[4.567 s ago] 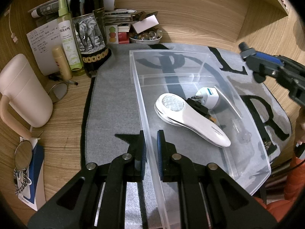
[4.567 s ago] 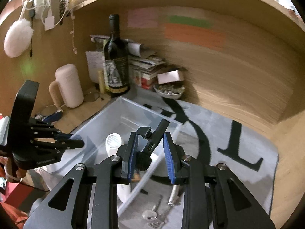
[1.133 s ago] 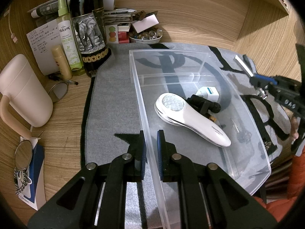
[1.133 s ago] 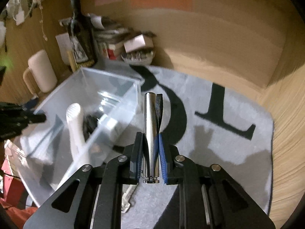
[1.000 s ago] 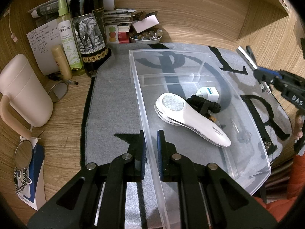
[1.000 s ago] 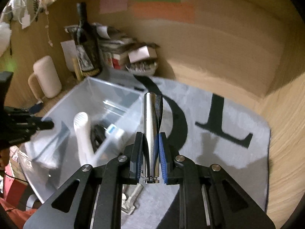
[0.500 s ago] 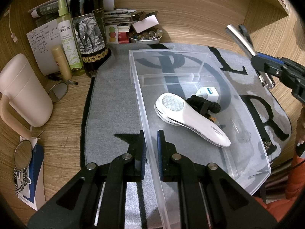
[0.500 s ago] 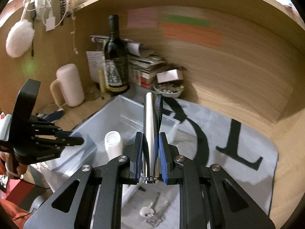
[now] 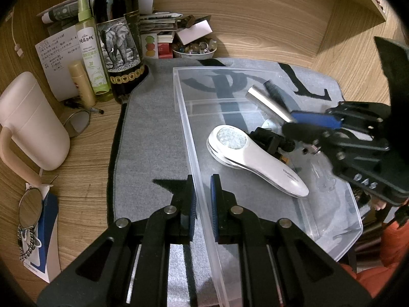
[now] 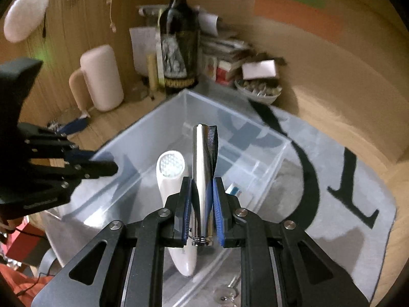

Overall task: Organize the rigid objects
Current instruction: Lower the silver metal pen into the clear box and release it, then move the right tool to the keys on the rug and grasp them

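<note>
Over the clear bin [image 9: 355,220], right gripper [image 10: 202,204] pinches a silver cylinder [image 10: 202,174] with dark strap, above the white handheld device [image 9: 253,158]. Left gripper [image 9: 202,199] clamps the bin's near wall.

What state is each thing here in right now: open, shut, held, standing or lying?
Left tongs: shut on the clear bin's wall.
Right tongs: shut on the metal cylinder.
Metal cylinder: held above the bin.
Clear bin: lidless, on the grey mat.
White handheld device: lying flat inside the bin.
Wine bottle: standing upright.
</note>
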Motion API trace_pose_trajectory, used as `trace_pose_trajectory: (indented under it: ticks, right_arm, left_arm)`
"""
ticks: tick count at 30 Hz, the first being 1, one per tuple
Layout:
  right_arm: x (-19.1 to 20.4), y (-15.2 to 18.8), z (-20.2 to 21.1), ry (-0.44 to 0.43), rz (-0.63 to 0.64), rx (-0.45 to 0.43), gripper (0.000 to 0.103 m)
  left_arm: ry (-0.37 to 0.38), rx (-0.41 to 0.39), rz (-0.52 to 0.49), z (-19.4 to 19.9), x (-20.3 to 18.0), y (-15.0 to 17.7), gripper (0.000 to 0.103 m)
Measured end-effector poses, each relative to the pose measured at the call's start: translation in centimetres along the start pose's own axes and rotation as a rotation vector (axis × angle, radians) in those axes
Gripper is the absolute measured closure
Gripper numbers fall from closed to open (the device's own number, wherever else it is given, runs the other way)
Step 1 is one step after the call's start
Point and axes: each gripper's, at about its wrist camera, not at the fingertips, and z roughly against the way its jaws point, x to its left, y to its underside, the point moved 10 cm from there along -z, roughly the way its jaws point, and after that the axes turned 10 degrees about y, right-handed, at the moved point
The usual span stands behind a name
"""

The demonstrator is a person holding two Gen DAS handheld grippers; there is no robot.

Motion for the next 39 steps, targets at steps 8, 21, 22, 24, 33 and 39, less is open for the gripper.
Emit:
trace_pose_trajectory:
  ticks: [8, 21, 22, 24, 33, 39]
  right_arm:
    - [0.4, 0.7, -1.7, 0.015, 0.021, 0.045, 0.087]
    - [0.5, 0.2, -0.5, 0.021, 0.023, 0.016, 0.071]
    - [0.4, 0.1, -0.2, 0.022, 0.019, 0.012, 0.071]
    - [-0.1, 0.0, 0.4, 0.024, 0.005, 0.001, 0.066]
    - [-4.3, 0.3, 4.3, 0.094, -0.065, -0.065, 0.059]
    - [-7.1, 2.1, 5.7, 0.142, -0.119, -0.057, 0.056]
  left_arm:
    - [0.003, 0.001, 0.002, 0.0, 0.0, 0.0, 0.093]
    - [0.003, 0.0, 0.003, 0.0, 0.0, 0.0, 0.093]
    - [0.003, 0.0, 0.002, 0.0, 0.0, 0.0, 0.093]
    - [0.003, 0.0, 0.002, 0.0, 0.0, 0.0, 0.093]
    - [0.003, 0.0, 0.003, 0.0, 0.0, 0.0, 0.093]
    - [0.002, 0.0, 0.001, 0.0, 0.1, 0.0, 0.093]
